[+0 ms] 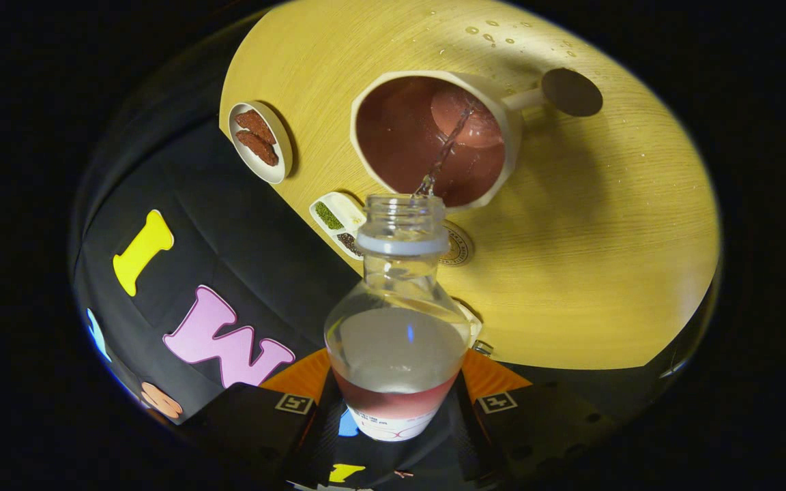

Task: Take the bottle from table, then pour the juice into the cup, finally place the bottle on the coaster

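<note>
My gripper (pixel 396 402) is shut on a clear plastic bottle (pixel 396 334), both fingers pressing its body from either side. The bottle is tipped forward with its open neck (pixel 403 221) over the rim of a cream cup (pixel 509 119) that has a reddish-brown inside. A thin stream of clear liquid (pixel 444 153) runs from the neck into the cup, where liquid pools. Liquid still fills part of the bottle. A round coaster (pixel 458 249) with a printed ring lies on the wooden table (pixel 604 239), just beyond the bottle's neck and mostly hidden by it.
A small oval dish (pixel 260 140) with two brown pieces sits near the table's edge beside the cup. A divided white tray (pixel 338 221) with green and dark contents lies by the bottle's neck. A dark round lid (pixel 572 92) lies past the cup's handle. Water drops (pixel 495 34) dot the far tabletop.
</note>
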